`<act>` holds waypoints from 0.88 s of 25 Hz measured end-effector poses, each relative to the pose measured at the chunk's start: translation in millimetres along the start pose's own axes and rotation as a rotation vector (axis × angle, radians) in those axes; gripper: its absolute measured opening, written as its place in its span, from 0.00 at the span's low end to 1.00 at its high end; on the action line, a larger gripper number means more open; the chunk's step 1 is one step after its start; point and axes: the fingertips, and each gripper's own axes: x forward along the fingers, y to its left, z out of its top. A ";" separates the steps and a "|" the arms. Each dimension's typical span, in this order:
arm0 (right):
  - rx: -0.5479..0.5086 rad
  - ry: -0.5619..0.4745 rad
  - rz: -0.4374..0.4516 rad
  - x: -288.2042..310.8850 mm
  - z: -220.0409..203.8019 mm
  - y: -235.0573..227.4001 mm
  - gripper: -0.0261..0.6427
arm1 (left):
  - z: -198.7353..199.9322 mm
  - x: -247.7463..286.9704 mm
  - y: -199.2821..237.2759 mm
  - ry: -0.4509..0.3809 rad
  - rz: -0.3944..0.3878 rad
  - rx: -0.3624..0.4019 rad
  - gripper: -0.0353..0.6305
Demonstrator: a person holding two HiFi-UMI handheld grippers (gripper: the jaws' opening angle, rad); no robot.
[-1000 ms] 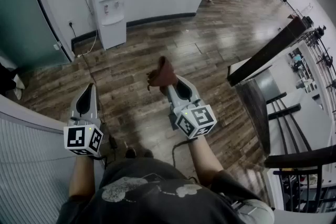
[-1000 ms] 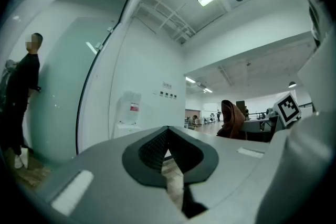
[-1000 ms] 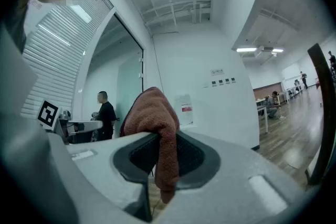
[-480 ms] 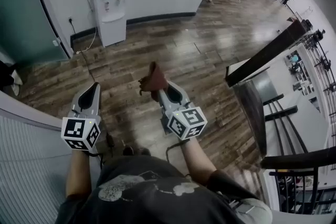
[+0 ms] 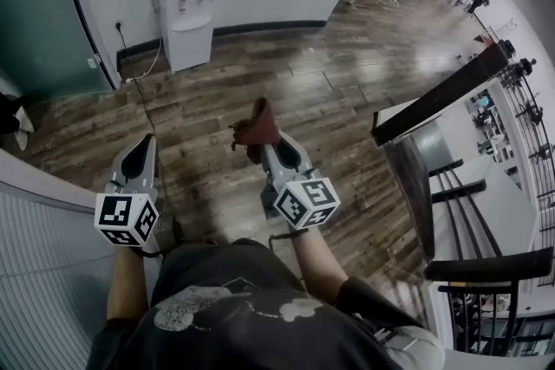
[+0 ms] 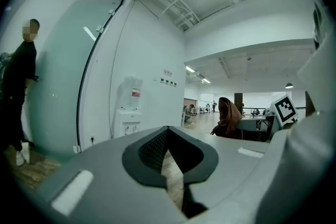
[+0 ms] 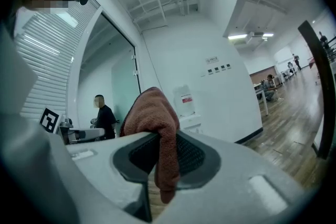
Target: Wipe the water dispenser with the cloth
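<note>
The white water dispenser [image 5: 188,9] stands against the far wall, some way ahead; it also shows small as the dispenser [image 6: 129,113] and the dispenser [image 7: 187,112]. My right gripper [image 5: 264,145] is shut on a brown cloth [image 5: 256,127], which bunches up above its tips; the cloth [image 7: 157,134] hangs down between the closed jaws. My left gripper [image 5: 140,153] is held to the left at the same height, jaws shut with nothing in them. From the left gripper view the cloth [image 6: 229,117] shows at right.
A dark wood floor [image 5: 347,91] lies between me and the dispenser. A cable [image 5: 141,69] runs from a wall socket across the floor. A dark railing [image 5: 442,91] and stairs are at right. A person in black [image 6: 18,86] stands by the glass wall at left.
The view has shifted so the dispenser sits a little further right and nearer. Both grippers stay held out in front, the right one still holding the cloth.
</note>
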 end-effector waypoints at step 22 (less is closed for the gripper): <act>0.080 0.025 -0.151 136.3 -4.7 -155.5 0.13 | -10.8 179.7 43.5 0.057 -0.048 0.066 0.08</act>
